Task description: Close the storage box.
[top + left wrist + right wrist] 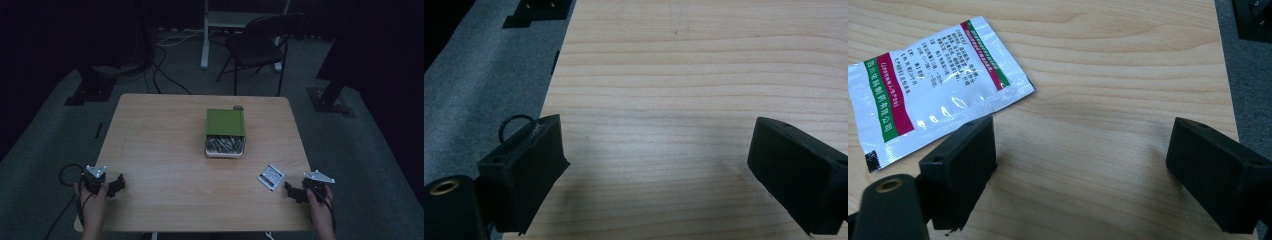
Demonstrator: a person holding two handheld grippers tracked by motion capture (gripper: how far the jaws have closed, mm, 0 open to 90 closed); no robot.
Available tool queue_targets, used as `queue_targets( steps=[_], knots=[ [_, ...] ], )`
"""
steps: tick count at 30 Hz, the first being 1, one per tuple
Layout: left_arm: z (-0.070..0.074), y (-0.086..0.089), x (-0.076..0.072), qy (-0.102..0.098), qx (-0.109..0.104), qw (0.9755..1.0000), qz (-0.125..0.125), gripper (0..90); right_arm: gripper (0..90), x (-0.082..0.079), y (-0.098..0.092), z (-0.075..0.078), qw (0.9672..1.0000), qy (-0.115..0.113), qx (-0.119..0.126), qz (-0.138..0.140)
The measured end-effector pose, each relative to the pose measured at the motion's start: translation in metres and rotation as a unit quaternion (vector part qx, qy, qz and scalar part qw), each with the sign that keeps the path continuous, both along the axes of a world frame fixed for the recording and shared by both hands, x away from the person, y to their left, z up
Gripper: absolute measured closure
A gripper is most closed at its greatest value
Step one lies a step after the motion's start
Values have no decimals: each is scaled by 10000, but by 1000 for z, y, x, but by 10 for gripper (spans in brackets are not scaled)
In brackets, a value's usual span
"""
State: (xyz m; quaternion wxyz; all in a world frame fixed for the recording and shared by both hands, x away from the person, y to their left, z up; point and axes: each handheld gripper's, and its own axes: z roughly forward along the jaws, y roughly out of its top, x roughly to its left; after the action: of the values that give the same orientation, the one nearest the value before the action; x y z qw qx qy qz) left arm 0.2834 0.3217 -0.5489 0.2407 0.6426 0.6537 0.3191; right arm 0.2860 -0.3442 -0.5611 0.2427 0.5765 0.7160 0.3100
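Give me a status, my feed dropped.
Left gripper open, empty. Right gripper open beside white sachet, not touching. Green box mid-table, untouched. Path clear.

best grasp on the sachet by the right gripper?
Take the sachet by its near corner edge, beside the right gripper, coming in low from the person's side. It lies flat on the table, so the fingers probably cannot close over its face; a thin sealed edge is the likeliest purchase.
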Motion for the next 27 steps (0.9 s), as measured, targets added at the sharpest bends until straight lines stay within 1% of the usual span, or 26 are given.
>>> queue_targets(
  steps=[5, 6, 9, 14, 16, 18, 20, 22, 24, 25, 27],
  knots=[
    [-1, 2, 0, 15, 14, 10000, 65, 90, 122, 0, 0, 0, 10000, 0, 1, 0],
    [-2, 2, 0, 2, -15, 10000, 65, 90, 122, 0, 0, 0, 10000, 0, 1, -1],
    [-4, 3, -1, 70, 19, 9999, 74, 90, 122, 0, 0, 0, 10000, 0, 2, -2],
    [-5, 2, 0, 58, -53, 9999, 107, 90, 120, 0, 0, 0, 10000, 1, 4, -11],
    [-5, 2, 0, 63, -89, 9998, 152, 90, 121, 0, 0, 0, 10000, 0, 3, -10],
    [-5, 1, 0, 63, -72, 9997, 213, 90, 121, 0, 0, 0, 10000, 0, 3, -11],
    [-5, -2, 0, 63, -115, 9997, 193, 90, 120, 0, 0, 0, 10000, -1, 3, -12],
    [-5, -5, 1, 92, -223, 9996, 172, 91, 120, 0, 0, 0, 10000, -2, 3, -11],
    [-6, -5, 1, 138, -410, 9988, 217, 90, 120, 0, 0, 0, 10000, -2, 4, -12],
    [-6, -4, 1, 146, -459, 9985, 244, 90, 120, 0, 0, 0, 10000, -2, 3, -12],
    [-6, -4, 1, 144, -457, 9986, 245, 90, 120, 0, 0, 0, 10000, -1, 4, -12]
  ],
)
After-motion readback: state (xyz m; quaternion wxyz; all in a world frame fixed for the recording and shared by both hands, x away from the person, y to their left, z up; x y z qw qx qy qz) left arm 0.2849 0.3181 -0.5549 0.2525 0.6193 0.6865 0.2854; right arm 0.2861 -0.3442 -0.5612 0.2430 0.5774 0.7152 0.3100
